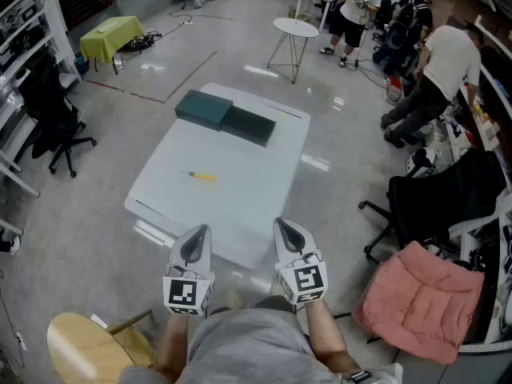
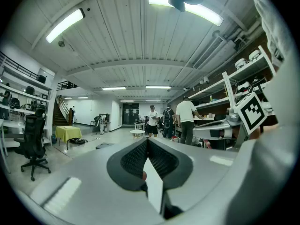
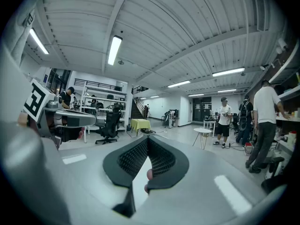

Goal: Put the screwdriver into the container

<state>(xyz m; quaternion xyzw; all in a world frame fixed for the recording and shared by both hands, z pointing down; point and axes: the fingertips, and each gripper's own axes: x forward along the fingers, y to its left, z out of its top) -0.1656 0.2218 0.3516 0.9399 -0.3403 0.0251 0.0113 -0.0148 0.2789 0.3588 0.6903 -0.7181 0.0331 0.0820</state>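
A yellow-handled screwdriver (image 1: pixel 202 177) lies flat on the white table (image 1: pixel 240 206), left of its middle. The dark green container (image 1: pixel 226 118) stands at the table's far end, a teal part beside a darker part. My left gripper (image 1: pixel 199 230) and right gripper (image 1: pixel 286 226) are held side by side close to my body, short of the table's near edge and well away from the screwdriver. In the left gripper view the left gripper (image 2: pixel 147 142) is shut with nothing in it. In the right gripper view the right gripper (image 3: pixel 147 139) is shut and holds nothing too.
A black office chair (image 1: pixel 52 118) stands left of the table. On the right are another black chair and a pink cushion (image 1: pixel 424 294). A wooden stool (image 1: pixel 88 346) is at my left knee. A round white side table (image 1: pixel 295 28) and several people (image 1: pixel 448 62) are behind.
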